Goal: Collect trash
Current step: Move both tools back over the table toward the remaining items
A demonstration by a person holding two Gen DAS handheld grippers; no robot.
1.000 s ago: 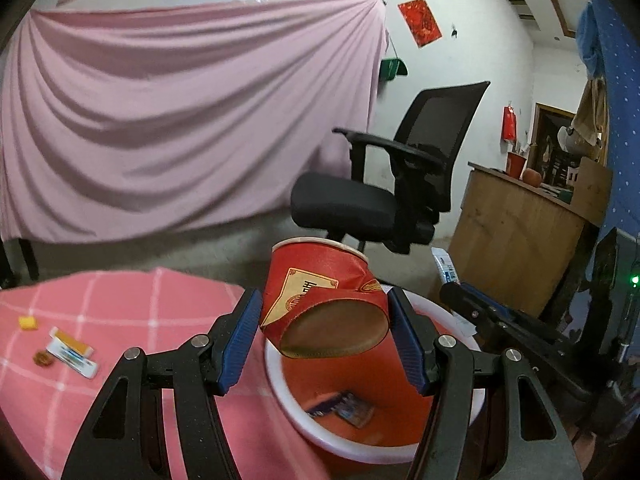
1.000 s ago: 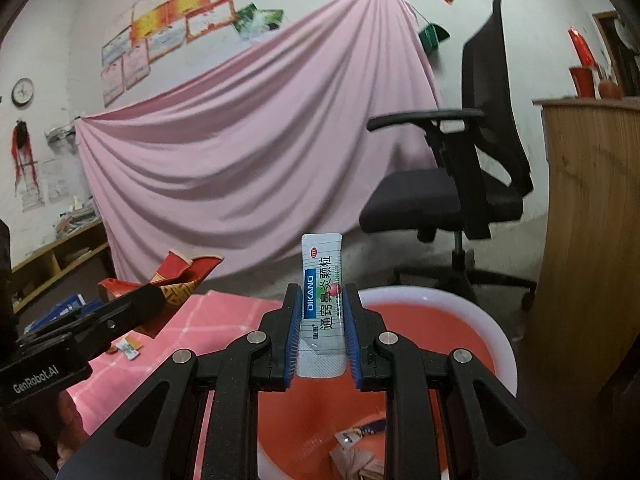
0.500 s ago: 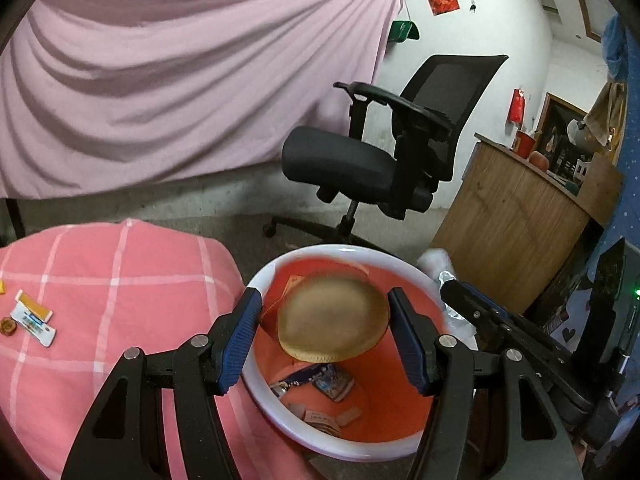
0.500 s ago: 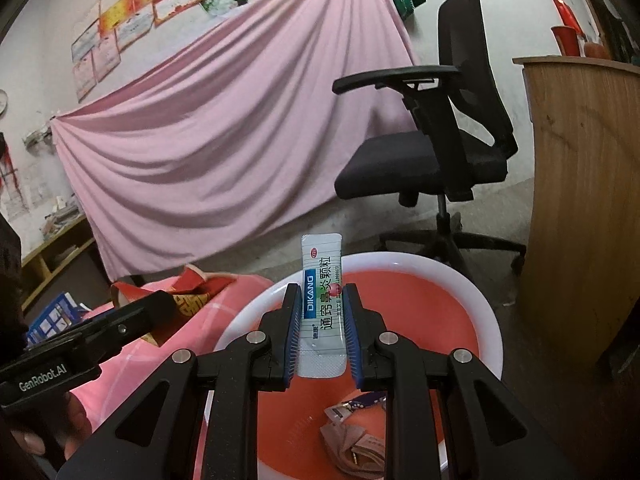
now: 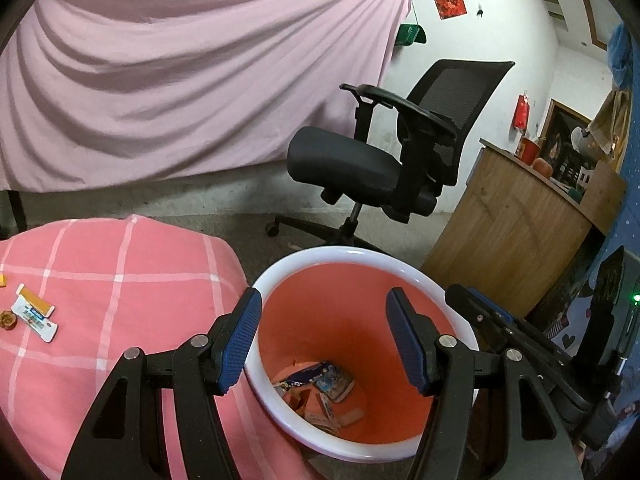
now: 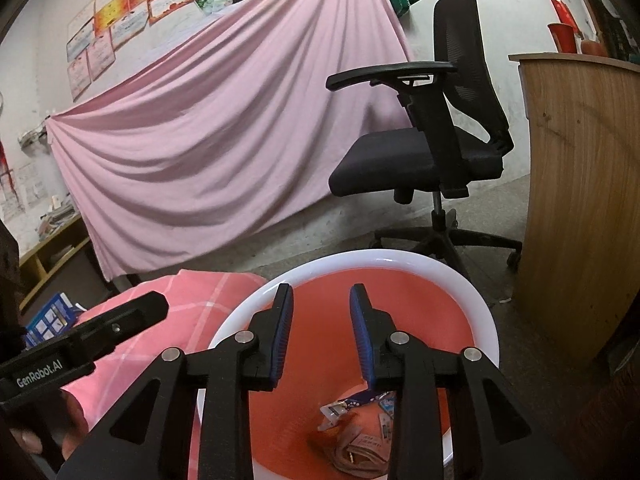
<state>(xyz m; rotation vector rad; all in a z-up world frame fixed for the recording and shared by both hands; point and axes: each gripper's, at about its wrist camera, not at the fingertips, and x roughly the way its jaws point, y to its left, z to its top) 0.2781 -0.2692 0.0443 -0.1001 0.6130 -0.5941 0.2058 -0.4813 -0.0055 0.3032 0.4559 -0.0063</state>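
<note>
An orange bin with a white rim (image 5: 344, 254) stands on the floor beside the pink checked table (image 5: 120, 280). Wrappers and crumpled trash (image 5: 320, 388) lie at its bottom, also shown in the right wrist view (image 6: 360, 436). My left gripper (image 5: 324, 340) is open and empty above the bin's mouth. My right gripper (image 6: 322, 336) is open and empty above the bin (image 6: 400, 258) too. A white sachet (image 5: 34, 316), an orange scrap (image 5: 3, 280) and a small brown piece (image 5: 8, 320) lie on the table's left side.
A black office chair (image 5: 380, 160) stands behind the bin. A wooden counter (image 5: 520, 232) is at the right. A pink sheet (image 5: 180, 60) hangs on the back wall. A low shelf (image 6: 52, 248) stands at the far left in the right wrist view.
My left gripper opened and the red paper cup dropped into the bin. My right gripper opened and let go of the white sachet. Both tilted down over the bin.
</note>
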